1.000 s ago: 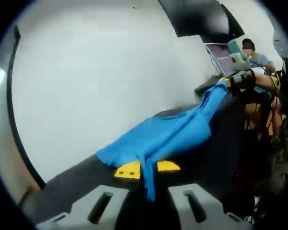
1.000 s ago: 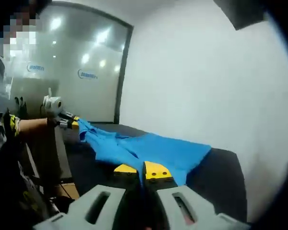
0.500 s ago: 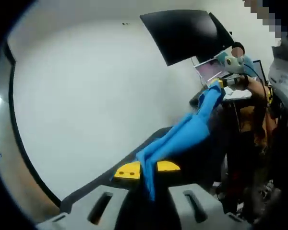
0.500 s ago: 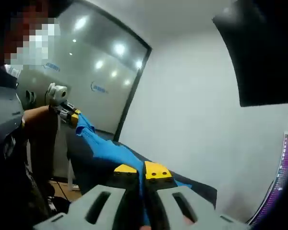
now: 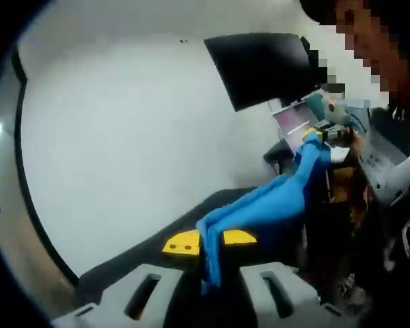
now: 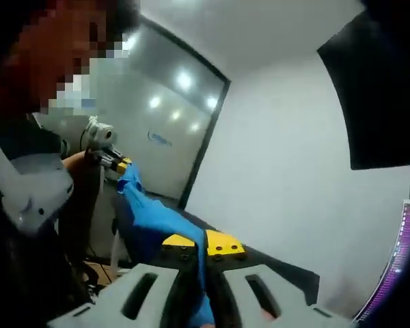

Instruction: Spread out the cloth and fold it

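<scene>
In the left gripper view, the left gripper [image 5: 210,241] has its yellow-tipped jaws closed on one edge of the blue cloth [image 5: 260,205], which runs up and to the right from the jaws as a bunched band to the right gripper [image 5: 314,134], seen at the far end pinching the other corner. Below the cloth lies the dark table [image 5: 123,263], with a white wall [image 5: 123,137] behind and a black monitor [image 5: 260,65] up to the right. In the right gripper view the same stretch reads the other way — the right gripper's own jaws are clamped on the cloth at the bottom, and the band climbs leftwards to the left gripper held in the person's hand [image 6: 78,160]. The cloth hangs lifted off the table between the two grips, roped rather than flat, so I judge the spreading step is in hand, not the fold. The next move calls for lowering both corners onto the table — keeping them well apart so the cloth lands open.
</scene>
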### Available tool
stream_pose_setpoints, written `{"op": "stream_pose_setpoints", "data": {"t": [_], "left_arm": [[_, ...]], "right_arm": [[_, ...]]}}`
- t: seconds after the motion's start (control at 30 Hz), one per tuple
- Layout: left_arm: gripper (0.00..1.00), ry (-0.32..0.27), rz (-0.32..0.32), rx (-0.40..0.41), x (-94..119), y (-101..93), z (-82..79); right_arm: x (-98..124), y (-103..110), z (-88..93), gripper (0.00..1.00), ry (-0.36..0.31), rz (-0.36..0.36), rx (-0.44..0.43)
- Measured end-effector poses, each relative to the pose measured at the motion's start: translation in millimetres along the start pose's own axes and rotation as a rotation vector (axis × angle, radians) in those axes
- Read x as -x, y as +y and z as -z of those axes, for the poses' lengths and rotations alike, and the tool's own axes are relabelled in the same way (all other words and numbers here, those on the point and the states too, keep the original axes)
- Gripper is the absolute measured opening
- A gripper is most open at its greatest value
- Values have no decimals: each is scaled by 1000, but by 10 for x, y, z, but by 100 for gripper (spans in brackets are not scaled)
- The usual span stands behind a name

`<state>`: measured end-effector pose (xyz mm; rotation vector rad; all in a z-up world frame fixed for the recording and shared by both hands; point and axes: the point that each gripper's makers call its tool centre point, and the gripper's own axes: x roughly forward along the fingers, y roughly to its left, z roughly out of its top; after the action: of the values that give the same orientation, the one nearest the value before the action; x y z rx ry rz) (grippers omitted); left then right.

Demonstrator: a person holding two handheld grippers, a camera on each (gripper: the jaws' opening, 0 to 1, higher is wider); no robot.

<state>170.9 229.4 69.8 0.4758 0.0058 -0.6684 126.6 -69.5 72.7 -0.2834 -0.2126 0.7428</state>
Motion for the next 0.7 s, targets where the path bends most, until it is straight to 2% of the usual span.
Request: {"op": "stream_pose_setpoints", "data": {"t": [0.03, 0.13, 0.27, 0.4, 0.53, 0.6, 0.7], "left_arm": [[5, 11, 0, 11, -56, 18, 62], [5, 39, 16, 112, -326, 142, 276], [5, 88, 12, 210, -773, 465, 507], [5, 171, 35, 292, -1278, 725, 848], [6, 268, 44, 325, -1837, 963, 1223], [6, 282, 34, 343, -2075, 1074, 1341], [6, 325, 60, 403, -2364, 1092, 1570]], "right_arm": [[-71, -81, 96, 0, 27, 18, -18], [-291, -350, 380, 0, 110, 59, -81], [-736, -670, 595, 0, 112, 59, -148], [-1148, -997, 949, 0, 173, 52, -193], [-1556, -1355, 1432, 0, 265, 53, -323], [-1742, -1493, 1723, 0, 318, 64, -383], [-1941, -1645, 2240, 0, 426, 82, -442]]}}
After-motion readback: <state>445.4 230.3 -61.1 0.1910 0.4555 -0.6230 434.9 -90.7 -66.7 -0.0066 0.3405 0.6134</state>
